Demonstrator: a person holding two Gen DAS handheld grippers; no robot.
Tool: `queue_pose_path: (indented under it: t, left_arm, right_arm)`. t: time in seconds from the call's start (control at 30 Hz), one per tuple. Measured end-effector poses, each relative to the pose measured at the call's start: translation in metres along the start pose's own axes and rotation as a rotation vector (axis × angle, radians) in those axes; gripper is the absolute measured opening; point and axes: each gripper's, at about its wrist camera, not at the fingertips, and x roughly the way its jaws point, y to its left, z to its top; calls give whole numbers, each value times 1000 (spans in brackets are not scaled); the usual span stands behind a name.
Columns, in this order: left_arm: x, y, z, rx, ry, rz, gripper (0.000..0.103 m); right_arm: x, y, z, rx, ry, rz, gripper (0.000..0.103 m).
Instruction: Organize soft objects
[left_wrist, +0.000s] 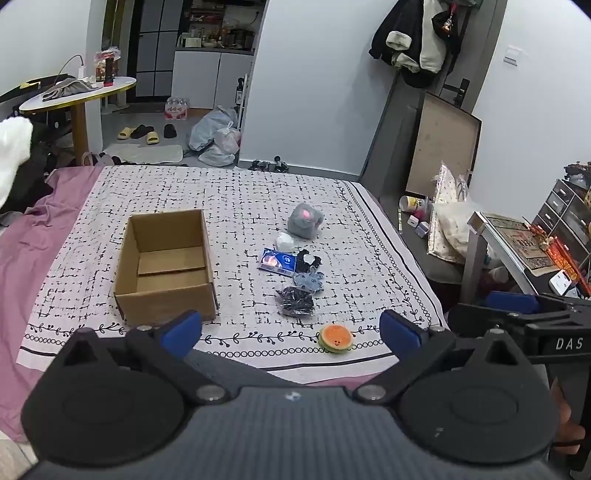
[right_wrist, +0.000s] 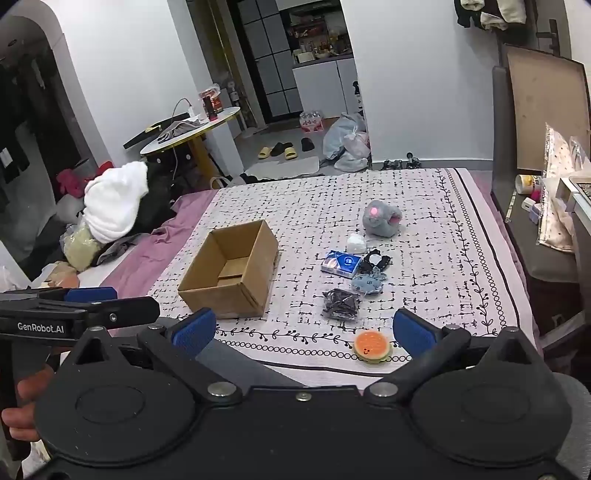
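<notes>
Bedroom clutter rings a bed (left_wrist: 236, 206) spread with a white cover crossed by black dashes, and the work sits on that cover. An open cardboard box (left_wrist: 164, 264) stands left of centre, its inside bare as far as both views reach. To its right the soft things lie in a loose line, all outside the box: a grey plush toy (left_wrist: 304, 220) farthest away, a small white wad (left_wrist: 285, 242) just beside it, a blue tissue pack (left_wrist: 279, 261), a black-and-white piece (left_wrist: 308, 259) I cannot name, a small blue-grey plush (left_wrist: 309, 281), a clear bag of dark items (left_wrist: 295, 301), and an orange round plush with a face (left_wrist: 335, 338) near the bed's front edge.

By my judgement nothing has been sorted yet; every item is left to go in.

The left gripper (left_wrist: 290, 328) hangs above the front edge with fingers spread wide and nothing between them. The right gripper (right_wrist: 303, 330) is likewise wide apart and empty, the orange plush nearest its right finger.

Only the right wrist view shows the white bundle (right_wrist: 116, 201) heaped beside the bed; only the left wrist view shows the coats hung on the door (left_wrist: 417, 37) and the drawers at far right
</notes>
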Motion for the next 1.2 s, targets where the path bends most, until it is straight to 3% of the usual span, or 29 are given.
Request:
queue_pose_path:
  t: [1.2]
  left_arm:
    - [1,-6,3,17,3,15,102]
  right_arm:
    - [-1,-4,1,2,-7,-3,103]
